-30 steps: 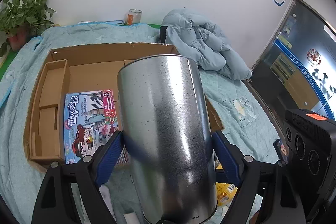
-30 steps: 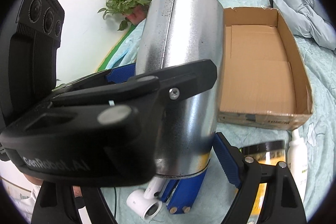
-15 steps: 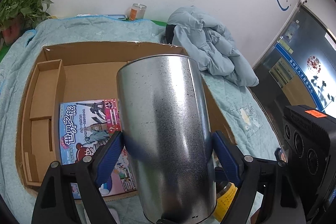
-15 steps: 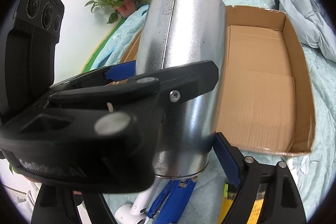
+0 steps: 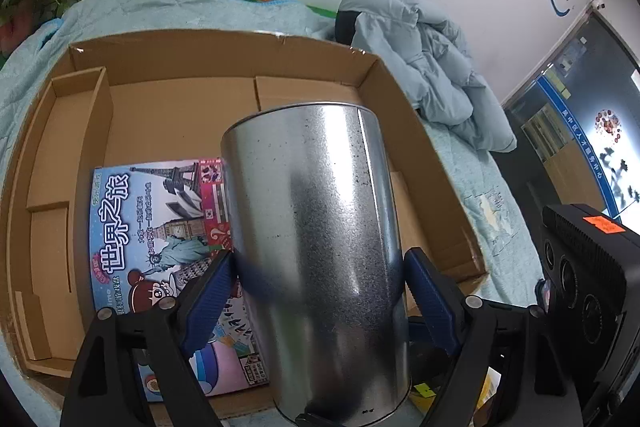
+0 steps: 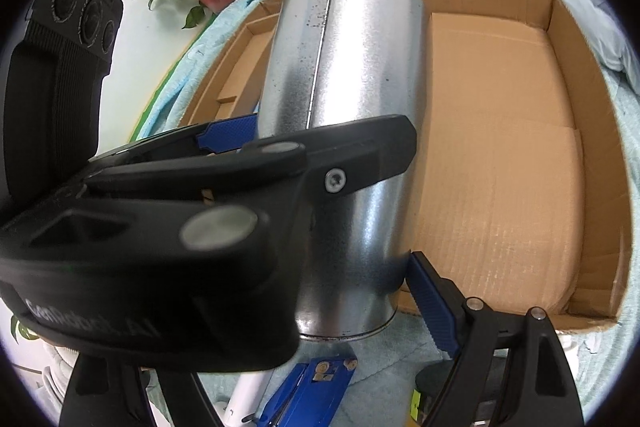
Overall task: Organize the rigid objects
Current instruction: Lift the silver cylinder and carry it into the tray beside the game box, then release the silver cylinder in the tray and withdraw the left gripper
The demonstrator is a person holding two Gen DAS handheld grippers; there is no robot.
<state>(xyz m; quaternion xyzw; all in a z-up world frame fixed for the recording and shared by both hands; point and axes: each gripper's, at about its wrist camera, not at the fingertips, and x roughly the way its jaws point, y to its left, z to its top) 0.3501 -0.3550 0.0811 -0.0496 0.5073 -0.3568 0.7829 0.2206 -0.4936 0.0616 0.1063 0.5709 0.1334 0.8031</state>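
The can [image 5: 316, 259] is bare metal, shiny but speckled, with a raised seam. The box [image 5: 180, 107] is matt brown cardboard, ribbed on its floor. The booklet [image 5: 160, 227] has a glossy printed paper cover. The blanket [image 5: 180, 11] is soft quilted cloth. The gripper pads [image 5: 428, 295] are ridged blue rubber on matt black plastic.

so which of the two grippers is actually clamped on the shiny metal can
The left gripper: both its blue pads press the sides of the galvanized metal can. The right gripper only has one blue finger visible beside the can.
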